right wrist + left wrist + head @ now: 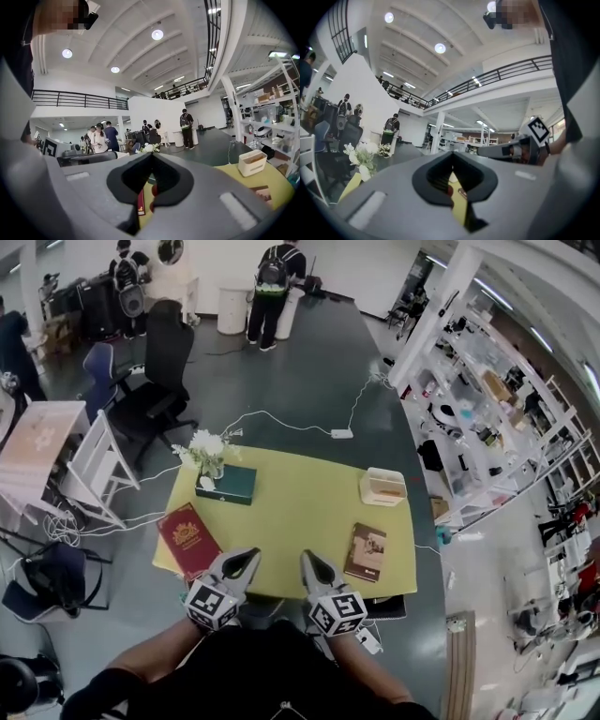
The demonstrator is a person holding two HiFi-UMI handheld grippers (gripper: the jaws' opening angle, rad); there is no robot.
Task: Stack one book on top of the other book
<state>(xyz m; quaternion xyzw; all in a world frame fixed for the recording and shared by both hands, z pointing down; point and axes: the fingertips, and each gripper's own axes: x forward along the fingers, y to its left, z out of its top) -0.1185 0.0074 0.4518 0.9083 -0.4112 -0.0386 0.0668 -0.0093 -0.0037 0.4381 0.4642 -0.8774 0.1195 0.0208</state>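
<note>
A red book [189,541] lies at the near left corner of the yellow table [300,502]. A brown book [366,552] lies flat near the table's front right. My left gripper [247,562] is shut and empty, its tip over the table's front edge just right of the red book. My right gripper [310,563] is shut and empty too, just left of the brown book. Between the right gripper's jaws a sliver of the red book [141,201] shows. The brown book [262,193] also lies low at the right in that view.
A dark green box [226,484] and a vase of white flowers [207,452] stand at the table's far left. A white box [382,487] sits at the far right. Chairs, cables, shelves and several people surround the table.
</note>
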